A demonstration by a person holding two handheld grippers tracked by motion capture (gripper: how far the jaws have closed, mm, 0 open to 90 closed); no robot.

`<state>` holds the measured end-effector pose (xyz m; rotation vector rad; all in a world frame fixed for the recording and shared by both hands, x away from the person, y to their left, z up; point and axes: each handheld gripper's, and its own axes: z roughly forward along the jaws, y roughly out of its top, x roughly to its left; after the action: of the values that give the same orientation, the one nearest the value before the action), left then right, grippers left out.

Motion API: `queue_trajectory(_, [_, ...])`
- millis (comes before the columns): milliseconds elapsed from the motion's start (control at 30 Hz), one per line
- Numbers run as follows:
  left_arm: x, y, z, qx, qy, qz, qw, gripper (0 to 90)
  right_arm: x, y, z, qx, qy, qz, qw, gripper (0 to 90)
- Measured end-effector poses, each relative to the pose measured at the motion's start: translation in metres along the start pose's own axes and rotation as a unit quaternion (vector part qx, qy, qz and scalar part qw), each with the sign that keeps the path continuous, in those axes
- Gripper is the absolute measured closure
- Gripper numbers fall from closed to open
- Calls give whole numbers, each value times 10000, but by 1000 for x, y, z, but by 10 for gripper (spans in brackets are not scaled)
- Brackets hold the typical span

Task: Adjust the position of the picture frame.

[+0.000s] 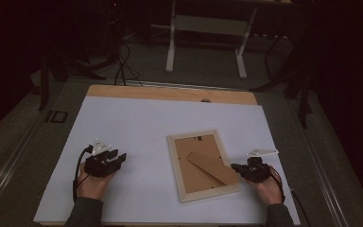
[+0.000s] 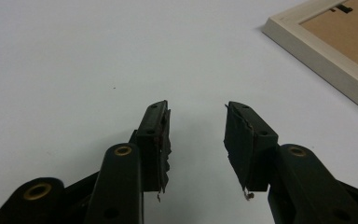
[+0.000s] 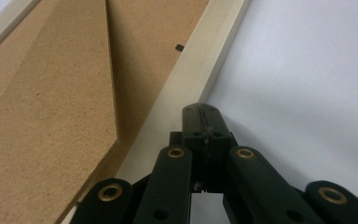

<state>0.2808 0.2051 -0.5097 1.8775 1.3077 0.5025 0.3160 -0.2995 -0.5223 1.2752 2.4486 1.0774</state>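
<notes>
Picture frame (image 1: 203,165) lies face down near the right of the white table (image 1: 137,123), its brown backing and fold-out stand (image 1: 212,168) turned up, probably so the back can be worked on. At its right edge the right gripper (image 1: 240,168) rests with jaws closed together and empty, tips against the pale wooden rim, seemingly to steady or nudge it. Well apart on the left, the left gripper (image 1: 118,158) hovers half open, holding nothing.

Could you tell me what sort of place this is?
Probably a dim lab or recording room: a white table with a picture frame lying face down, cables on the floor, and a desk stand behind.
</notes>
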Motion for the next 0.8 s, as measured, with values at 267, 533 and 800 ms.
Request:
queue_trajectory(267, [-4, 0, 3, 78, -169, 77, 9998, 700, 3, 1, 1, 36, 57, -29, 10000, 900])
queue_trajectory(533, [-11, 0, 6, 202, -279, 240, 9991, 885, 3, 1, 2, 72, 118, -41, 9999, 900])
queue_trajectory(800, [-22, 3, 10, 232, -343, 391, 9984, 900, 1, -2, 2, 130, 181, -55, 9997, 900])
